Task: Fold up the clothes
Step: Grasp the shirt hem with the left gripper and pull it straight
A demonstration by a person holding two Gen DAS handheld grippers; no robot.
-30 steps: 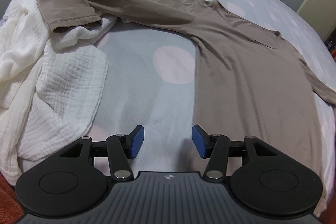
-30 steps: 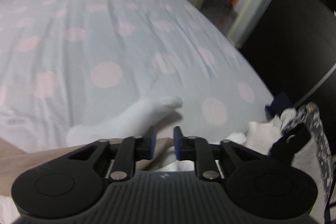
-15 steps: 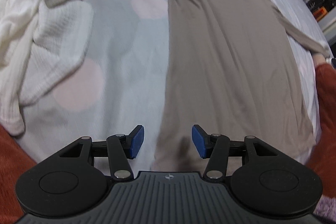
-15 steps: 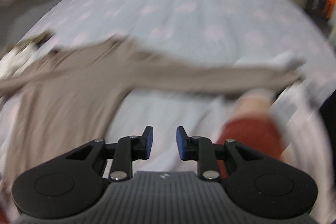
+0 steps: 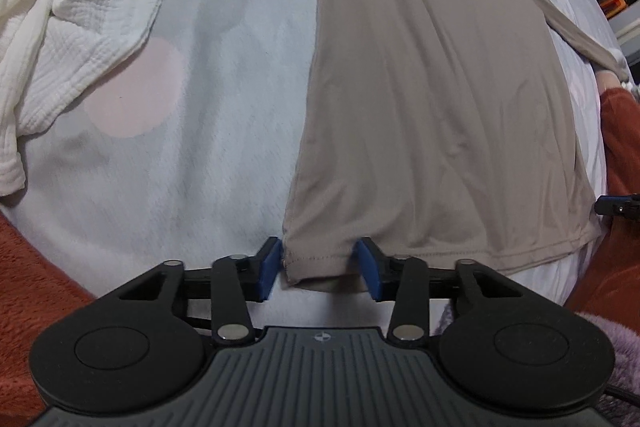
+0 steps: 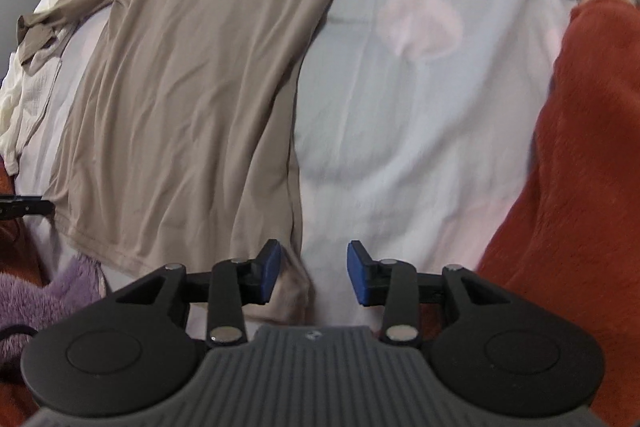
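A: Left view? How far along?
B: Shirt [image 5: 432,99] flat, right of frame, unfolded. Left gripper [image 5: 320,269] has been closing around the hem corner, pads not yet clamped.

A: Right view?
B: Shirt [image 6: 192,99] centre-left. Right gripper [image 6: 312,273], lower centre, has been opening, released, over the other corner. Folding all remains.

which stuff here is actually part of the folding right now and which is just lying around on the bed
In the job:
- brown long-sleeved shirt, spread flat on the bed
- left claw, open around the shirt's hem corner, jaws just closing
- right claw, open over the other hem corner, jaws just opening

Lying about:
- white clothes piled beside the shirt
- rust blanket
- purple fluffy cloth
- spotted bedsheet
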